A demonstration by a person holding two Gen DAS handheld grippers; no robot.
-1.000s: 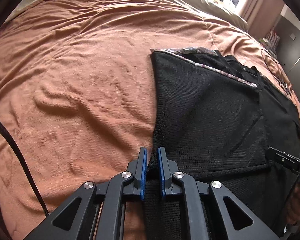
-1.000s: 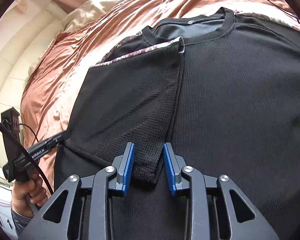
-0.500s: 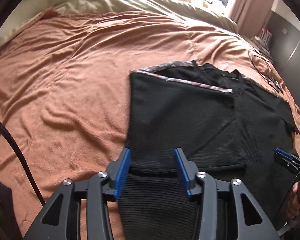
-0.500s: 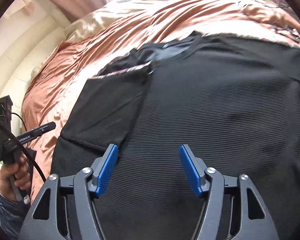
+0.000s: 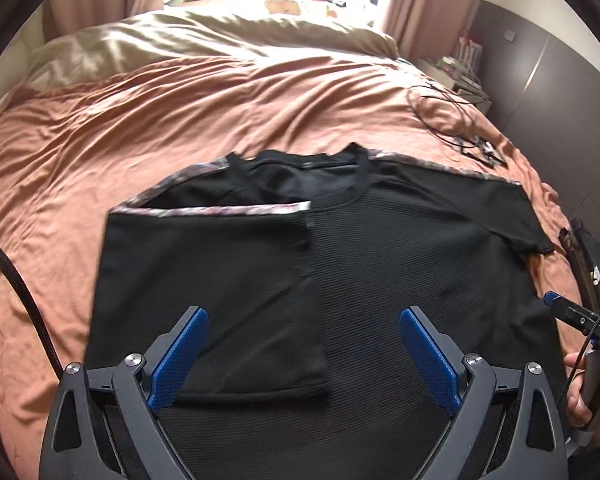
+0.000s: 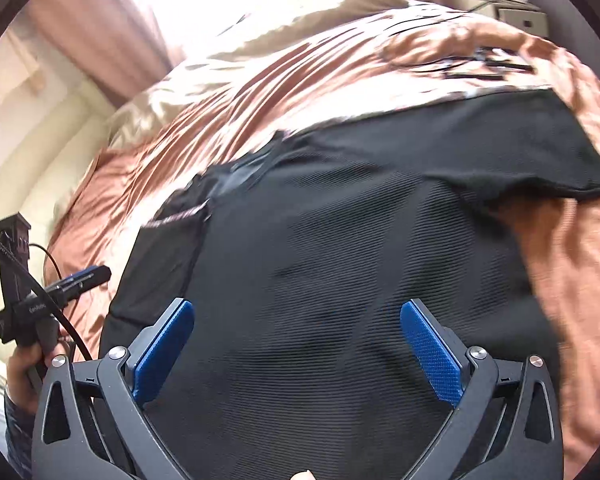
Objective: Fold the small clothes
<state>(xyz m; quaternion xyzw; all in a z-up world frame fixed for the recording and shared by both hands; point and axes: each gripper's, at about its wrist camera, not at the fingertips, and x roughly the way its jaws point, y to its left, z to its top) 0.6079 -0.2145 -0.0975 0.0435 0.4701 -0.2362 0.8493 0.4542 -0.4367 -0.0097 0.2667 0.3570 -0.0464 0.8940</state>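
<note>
Two hand-held grippers are seen above one black ribbed-knit T-shirt [image 5: 400, 264], which is laid flat, neck away from the cameras, on a rumpled rust-orange bedspread [image 5: 120, 128]. To the left of the T-shirt, only bare bedspread and a thick black cable [image 5: 24, 300] are seen in the left wrist view. The T-shirt's left side panel [image 5: 208, 292] is folded inward over the body, its patterned pink-grey trim [image 5: 228, 211] lying across near the neckline. Over the T-shirt's near hem, the left gripper [image 5: 304, 354] is held with its blue-padded fingers [image 5: 178, 356] spread wide, nothing between them. The T-shirt's right sleeve [image 5: 504, 216] is spread out flat, unfolded. Beyond that sleeve, a tangle of thin black cords [image 5: 456, 128] lies on the bedspread. At the T-shirt's right edge, the other gripper's blue tip is seen, with a hand [image 5: 580, 396] on its handle. In the right wrist view, which is blurred, the right gripper [image 6: 298, 354] is likewise spread wide and empty over the T-shirt's lower body.
</note>
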